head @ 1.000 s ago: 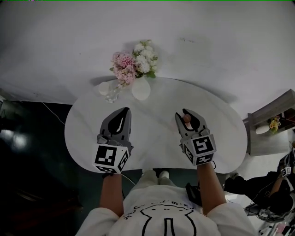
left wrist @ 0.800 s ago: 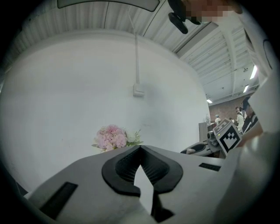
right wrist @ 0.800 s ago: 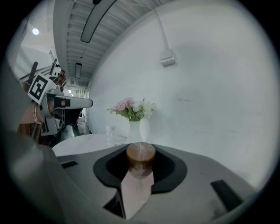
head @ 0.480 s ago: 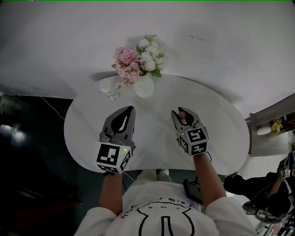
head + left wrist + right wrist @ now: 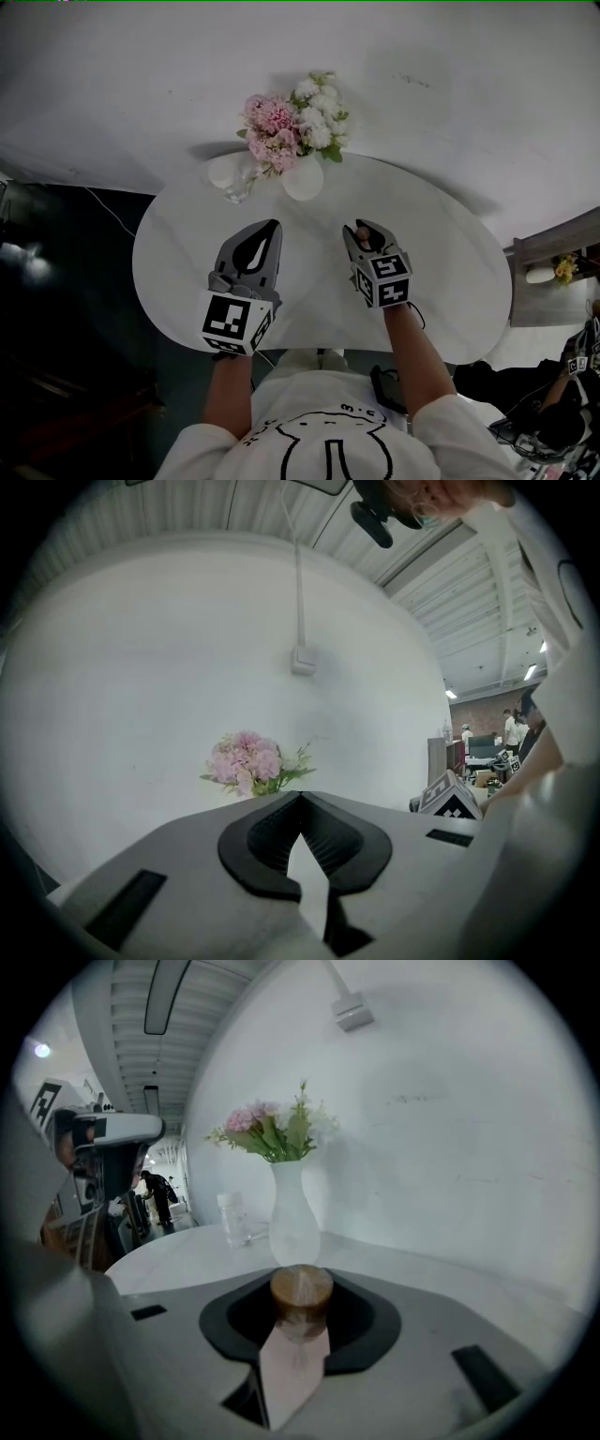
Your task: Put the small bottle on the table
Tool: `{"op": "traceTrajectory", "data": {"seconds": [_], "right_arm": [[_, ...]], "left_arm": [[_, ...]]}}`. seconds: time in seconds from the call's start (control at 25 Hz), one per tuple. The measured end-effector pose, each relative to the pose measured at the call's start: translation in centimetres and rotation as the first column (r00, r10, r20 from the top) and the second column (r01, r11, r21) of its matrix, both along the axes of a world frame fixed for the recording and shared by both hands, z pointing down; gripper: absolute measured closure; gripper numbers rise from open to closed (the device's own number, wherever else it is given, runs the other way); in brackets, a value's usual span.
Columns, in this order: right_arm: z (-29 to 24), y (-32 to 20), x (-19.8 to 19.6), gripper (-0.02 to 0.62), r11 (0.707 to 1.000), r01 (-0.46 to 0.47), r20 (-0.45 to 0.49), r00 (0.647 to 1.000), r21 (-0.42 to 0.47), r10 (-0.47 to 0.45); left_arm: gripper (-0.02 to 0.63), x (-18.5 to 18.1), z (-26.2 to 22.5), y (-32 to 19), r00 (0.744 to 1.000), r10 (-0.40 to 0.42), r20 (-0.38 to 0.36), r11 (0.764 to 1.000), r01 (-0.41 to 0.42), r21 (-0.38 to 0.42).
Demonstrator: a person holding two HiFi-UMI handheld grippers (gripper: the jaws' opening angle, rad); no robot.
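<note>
**A:** Where is the small bottle (image 5: 301, 1294)?

**B:** It's clamped in the right tool (image 5: 367, 229), just right of centre in the head view, over the white desk (image 5: 441, 267). The brown round cap stands up between the two jaws, and they press on the clear body below it from both sides.

**A:** Is it standing on the desk?

**B:** I can't tell, because the tool hides its base.

**A:** And the left tool (image 5: 270, 226)?

**B:** That's left of centre in the head view and well apart from the right one. Its jaws meet at the tips with nothing between them.

**A:** What else is on the desk?

**B:** At the far edge, in the upper centre of the head view, there's a white vase (image 5: 304, 178) with pink and white flowers (image 5: 292, 122). A clear jar (image 5: 237, 188) sits just left of it. In the right gripper view the vase stands straight behind the bottle, with the jar to the vase's left.
</note>
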State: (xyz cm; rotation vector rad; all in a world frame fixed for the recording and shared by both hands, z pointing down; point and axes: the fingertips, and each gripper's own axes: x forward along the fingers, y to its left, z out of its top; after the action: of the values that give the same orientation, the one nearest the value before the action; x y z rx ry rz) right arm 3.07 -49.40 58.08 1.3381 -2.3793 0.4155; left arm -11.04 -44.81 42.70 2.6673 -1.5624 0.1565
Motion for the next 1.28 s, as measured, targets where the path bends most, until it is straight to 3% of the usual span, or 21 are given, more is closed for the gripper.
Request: {"op": "traceTrajectory", "data": {"seconds": [0.6, 1.28], "right_arm": [[3.6, -1.3, -1.9, 0.485, 0.997, 0.03, -0.056, 0.998, -0.07, -0.034], [4.5, -1.0, -2.4, 0.483, 0.996, 0.076, -0.141, 0.987, -0.053, -0.082]], "left_arm": [[0.603, -1.0, 0.8, -0.7, 1.0, -0.013, -0.001, 1.0, 0.013, -0.021], [0.603, -1.4, 0.5, -0.3, 1.0, -0.024, -0.006, 1.0, 0.024, -0.017]]}}
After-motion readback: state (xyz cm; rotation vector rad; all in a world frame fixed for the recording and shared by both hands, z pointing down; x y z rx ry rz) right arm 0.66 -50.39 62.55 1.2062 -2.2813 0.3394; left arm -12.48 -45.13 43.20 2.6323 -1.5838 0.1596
